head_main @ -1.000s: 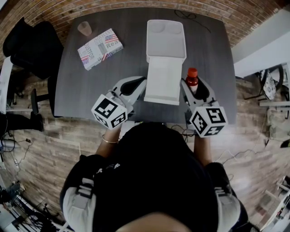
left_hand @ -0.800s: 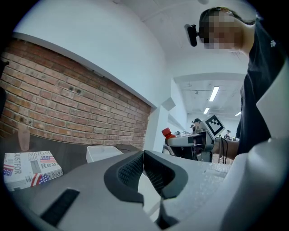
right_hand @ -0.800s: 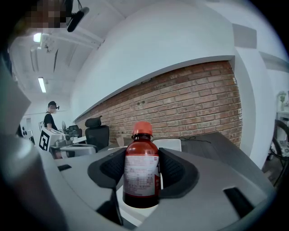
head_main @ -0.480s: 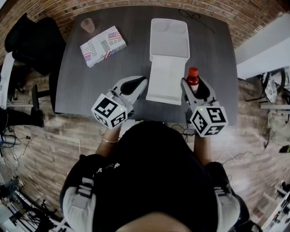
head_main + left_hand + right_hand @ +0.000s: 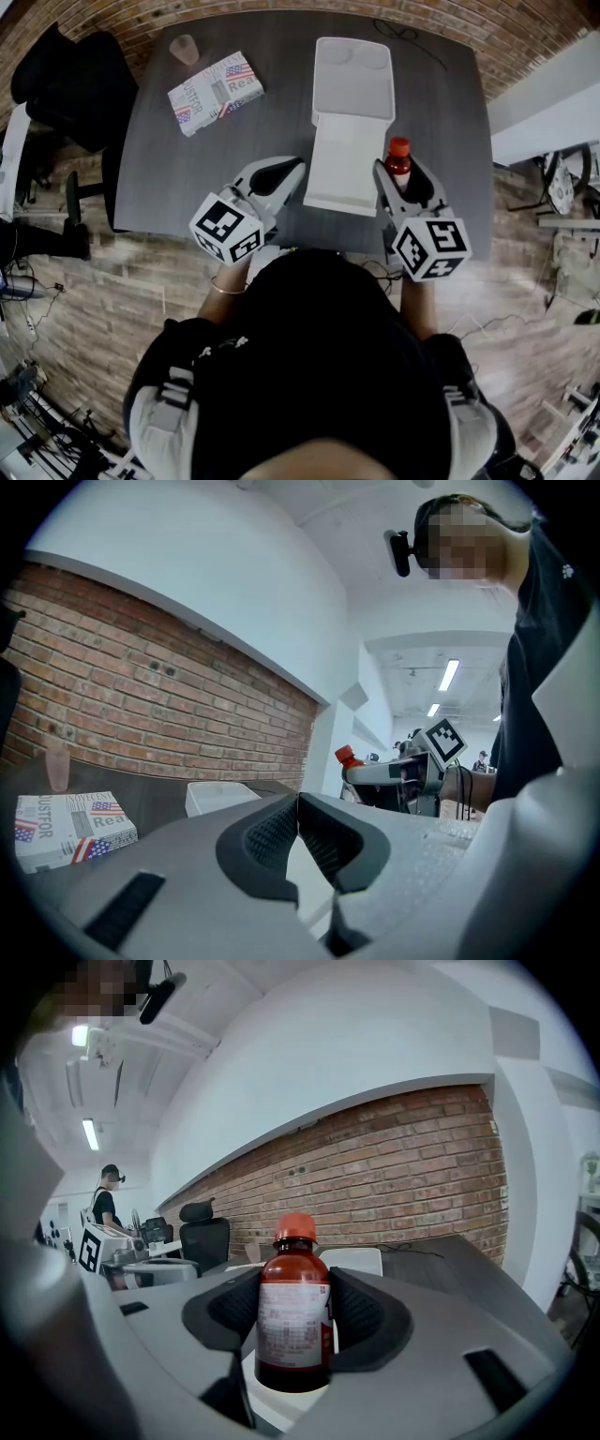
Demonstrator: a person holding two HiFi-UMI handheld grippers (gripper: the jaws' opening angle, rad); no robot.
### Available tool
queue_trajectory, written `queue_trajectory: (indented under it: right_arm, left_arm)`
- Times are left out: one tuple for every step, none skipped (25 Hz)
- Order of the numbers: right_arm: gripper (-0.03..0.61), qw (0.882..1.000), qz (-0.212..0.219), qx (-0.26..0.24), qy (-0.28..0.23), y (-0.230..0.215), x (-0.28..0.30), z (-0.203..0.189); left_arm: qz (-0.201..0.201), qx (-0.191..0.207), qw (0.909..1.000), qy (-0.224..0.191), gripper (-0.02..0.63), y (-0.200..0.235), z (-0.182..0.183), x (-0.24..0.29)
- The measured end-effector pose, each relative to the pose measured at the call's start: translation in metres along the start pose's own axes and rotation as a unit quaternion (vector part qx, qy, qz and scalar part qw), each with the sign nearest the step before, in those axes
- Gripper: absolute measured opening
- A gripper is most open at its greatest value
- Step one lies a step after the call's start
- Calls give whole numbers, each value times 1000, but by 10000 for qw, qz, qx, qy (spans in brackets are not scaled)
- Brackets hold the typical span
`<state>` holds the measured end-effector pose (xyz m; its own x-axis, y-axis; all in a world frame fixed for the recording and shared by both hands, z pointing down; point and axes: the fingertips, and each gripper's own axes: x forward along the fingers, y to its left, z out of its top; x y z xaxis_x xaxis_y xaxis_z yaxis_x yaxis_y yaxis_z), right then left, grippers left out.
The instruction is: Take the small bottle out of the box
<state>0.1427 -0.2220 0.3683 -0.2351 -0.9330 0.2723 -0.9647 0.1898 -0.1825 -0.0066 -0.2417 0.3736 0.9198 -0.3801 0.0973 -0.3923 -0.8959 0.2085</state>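
Since a second ago almost nothing on the desk (image 5: 169, 173) has moved. The head view has drifted a little, so the white box (image 5: 322, 75) and the printed book (image 5: 215, 92) now sit slightly further right in it. Both grippers stay where they were at the near edge.

The right gripper (image 5: 403, 183) has its fingers (image 5: 366, 1312) pressed on either side of the small bottle (image 5: 293, 1307) and holds it upright. The bottle is dark brown with an orange-red cap and a white label. It is outside the box, just beside the right edge of the box's lid (image 5: 342, 169).

The box stands open in the middle of the desk. Its tray is at the far end, and the lid is folded flat toward the person. The tray shows a bare white floor with two shallow rounded hollows along its far wall.

The left gripper (image 5: 289, 172) lies just left of the lid, and its fingers (image 5: 272, 832) are closed on each other with only a thin seam between the pads.

The book with the stars-and-stripes print lies on the far left of the desk. A small pinkish cup (image 5: 185, 47) stands near it at the far edge, and I cannot tell what is in it. A black chair (image 5: 66, 84) stands beside the desk's left end.
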Motion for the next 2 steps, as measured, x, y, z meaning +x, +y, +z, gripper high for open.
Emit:
queue_trajectory:
  right_arm:
    - [218,10000,-10,-20,5,0,1,0]
    - [218,10000,-20,-38,10,0,2,1]
  left_arm:
    - [-8,13,10000,3,5,0,0,0]
    - [-18,29,10000,5,5,-1,0,1]
